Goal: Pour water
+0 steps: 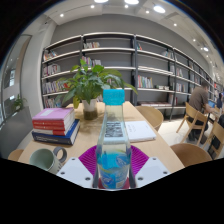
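your gripper point(113, 166) is closed on the water bottle point(113, 140): both magenta pads point(87, 158) press against its lower sides, and it stands upright between the fingers. the bottle is clear plastic with a light blue cap point(114, 97) and a pale label point(113, 128) around its upper body; there is print on the label, but it is too small to read. just left of the fingers a pale green cup point(42, 158) sits on the wooden table point(160, 133). beyond the cup lies a stack of books point(55, 125), red on top of blue, with spine lettering you cannot make out. behind the bottle, to its left, a leafy plant point(87, 80) stands in a white pot, and an open book or paper point(138, 130) lies to the bottle's right. wooden chairs point(188, 152) stand by the table's right side, a person point(199, 98) sits further back, and bookshelves point(110, 62) line the far wall
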Motion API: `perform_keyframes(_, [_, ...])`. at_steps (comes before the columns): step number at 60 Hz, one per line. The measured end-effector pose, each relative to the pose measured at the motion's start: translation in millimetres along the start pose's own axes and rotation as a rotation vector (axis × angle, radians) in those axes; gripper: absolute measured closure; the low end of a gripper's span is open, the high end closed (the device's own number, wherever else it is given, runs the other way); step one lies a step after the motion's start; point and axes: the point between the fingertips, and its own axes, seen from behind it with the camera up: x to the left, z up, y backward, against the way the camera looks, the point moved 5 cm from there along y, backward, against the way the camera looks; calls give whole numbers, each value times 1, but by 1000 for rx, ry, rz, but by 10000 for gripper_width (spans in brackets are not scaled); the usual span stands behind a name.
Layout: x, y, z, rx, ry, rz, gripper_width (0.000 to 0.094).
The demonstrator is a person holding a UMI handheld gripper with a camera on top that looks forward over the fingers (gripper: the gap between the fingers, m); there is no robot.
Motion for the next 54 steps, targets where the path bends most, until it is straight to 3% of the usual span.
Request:
perform_keyframes(2, [-5, -2, 3, -39, -4, 1, 510])
perform_keyframes(11, [-1, 3, -5, -56, -4, -2, 498])
perform_keyframes(20, [-2, 8, -7, -57, -2, -21, 396])
perform_keyframes(33, [-6, 31, -45, 102, 63, -70, 151])
perform_keyframes(54, [56, 151, -112, 305, 57, -53, 153])
